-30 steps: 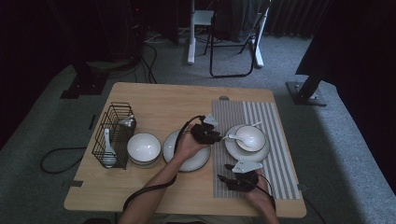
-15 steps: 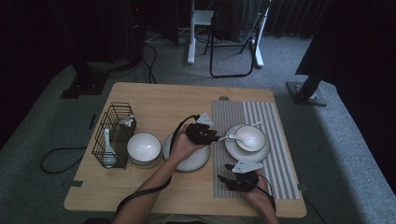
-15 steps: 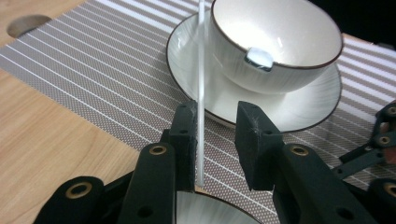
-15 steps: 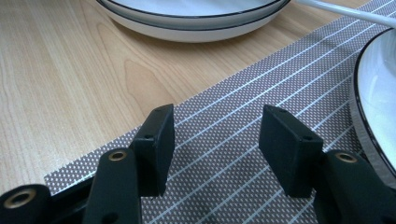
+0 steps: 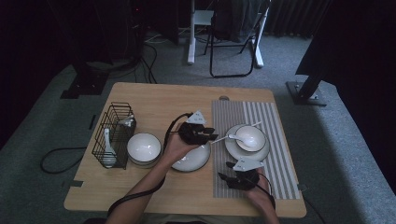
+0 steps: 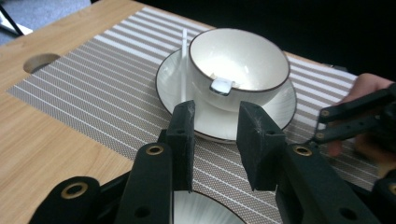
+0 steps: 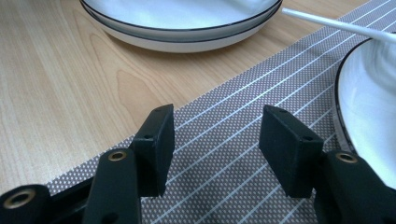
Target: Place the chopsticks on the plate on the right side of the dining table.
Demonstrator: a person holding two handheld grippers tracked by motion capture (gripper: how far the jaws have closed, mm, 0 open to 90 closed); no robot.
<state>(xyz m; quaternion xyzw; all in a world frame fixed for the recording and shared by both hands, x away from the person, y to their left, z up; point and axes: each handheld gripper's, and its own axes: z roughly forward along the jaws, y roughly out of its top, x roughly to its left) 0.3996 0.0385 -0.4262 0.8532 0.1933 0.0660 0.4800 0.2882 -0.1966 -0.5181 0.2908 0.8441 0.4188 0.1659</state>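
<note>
Striped mat [image 5: 271, 140]: landmark, lying on the wooden table [image 5: 154, 100], its right part.
Saucer and bowl [image 5: 250, 137]: on the mat, bowl seated in the saucer [image 5: 233, 148].
Spoon [image 5: 229, 136]: bowl end inside the bowl, handle sticking out over the mat's left edge.
Plate [image 5: 194, 161]: on bare wood just left of the mat.
Left gripper [image 6: 215, 126]: above the plate at the mat's left edge, jaws apart and empty, aimed at the bowl.
Right gripper [image 7: 215, 135]: low over the mat's near part, jaws spread, nothing between them.
Second bowl [image 5: 144, 147]: well left of the mat.
Wire basket [image 5: 114, 135]: farthest left of the mat.
</note>
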